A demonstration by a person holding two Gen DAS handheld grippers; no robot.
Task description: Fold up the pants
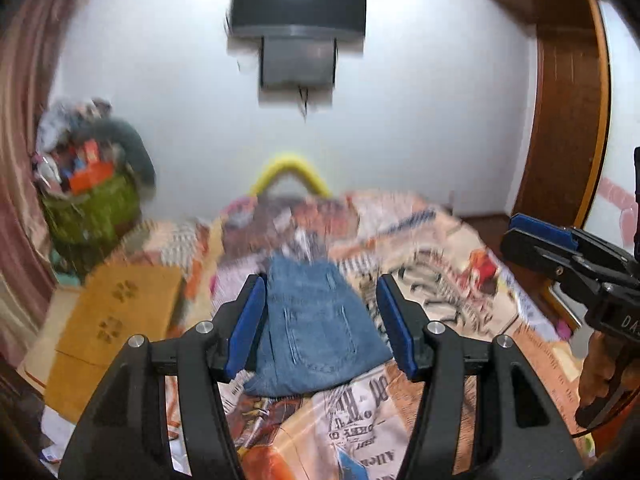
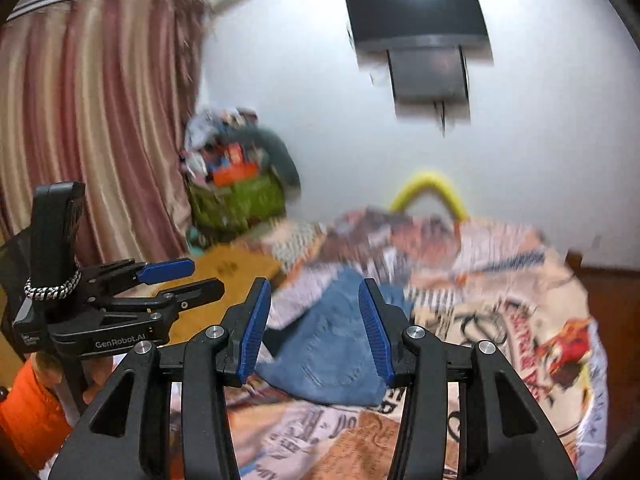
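Note:
Blue denim pants (image 1: pixel 316 328) lie folded into a compact shape on a printed bedspread (image 1: pixel 436 280); they also show in the right wrist view (image 2: pixel 336 344). My left gripper (image 1: pixel 322 320) is open and empty, raised above the bed with the pants seen between its blue pads. My right gripper (image 2: pixel 314 328) is open and empty too, raised above the pants. Each gripper shows in the other's view: the right one (image 1: pixel 536 236) at the right edge, the left one (image 2: pixel 176 280) at the left.
A cardboard box (image 1: pixel 116 320) lies on the bed's left side. A green basket (image 1: pixel 96 208) full of clutter stands by the curtain (image 2: pixel 80 120). A yellow curved tube (image 1: pixel 290 172) stands at the bed's far end. A wall television (image 1: pixel 298 4) and a wooden door frame (image 1: pixel 568 100) are beyond.

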